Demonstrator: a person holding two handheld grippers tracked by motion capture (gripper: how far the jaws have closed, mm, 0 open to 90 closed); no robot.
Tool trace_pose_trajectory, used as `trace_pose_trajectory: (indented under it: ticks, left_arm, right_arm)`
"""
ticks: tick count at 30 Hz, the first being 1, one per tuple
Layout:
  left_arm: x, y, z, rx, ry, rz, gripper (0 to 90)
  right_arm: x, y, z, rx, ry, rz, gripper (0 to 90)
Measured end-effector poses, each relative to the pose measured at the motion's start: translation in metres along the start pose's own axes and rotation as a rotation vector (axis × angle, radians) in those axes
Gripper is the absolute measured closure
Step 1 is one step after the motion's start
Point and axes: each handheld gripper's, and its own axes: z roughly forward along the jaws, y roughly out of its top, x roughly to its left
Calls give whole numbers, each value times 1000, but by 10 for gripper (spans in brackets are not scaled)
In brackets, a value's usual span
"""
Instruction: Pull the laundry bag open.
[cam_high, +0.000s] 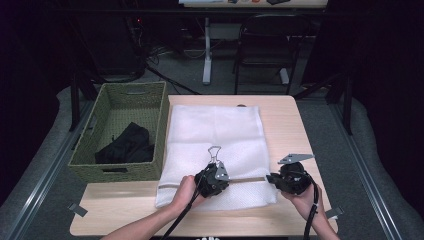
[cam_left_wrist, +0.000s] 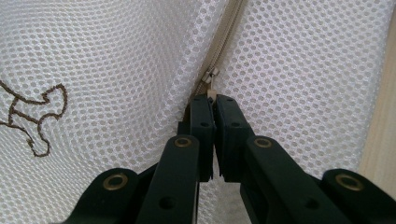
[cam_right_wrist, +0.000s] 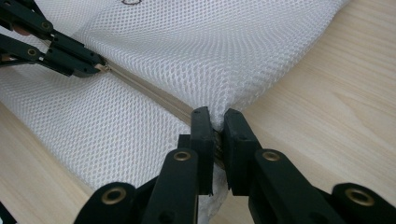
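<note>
Your left gripper (cam_left_wrist: 214, 100) pinches the zipper pull (cam_left_wrist: 211, 86); your right gripper (cam_right_wrist: 217, 122) clamps the soft, light mesh bag's (cam_high: 215, 135) edge beside the zipper.

Bright tabletop — dark surroundings; sharp

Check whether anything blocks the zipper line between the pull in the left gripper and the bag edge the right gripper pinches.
Nothing visible does: the zipper lies bare on the mesh bag between left gripper and right gripper.
</note>
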Motion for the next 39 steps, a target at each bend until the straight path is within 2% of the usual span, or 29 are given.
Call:
trace_pose_trajectory:
  ticks: [11, 24, 39]
  left_arm:
    - [6, -11, -8, 13, 4, -16, 870]
    - [8, -17, -13, 25, 11, -14, 870]
    - [14, -32, -24, 48, 24, -39, 870]
  right_arm:
    - [-1, 0, 0, 1, -10, 3, 841]
    - [-1, 0, 0, 1, -10, 2, 841]
    - [-2, 0, 0, 0, -15, 6, 841]
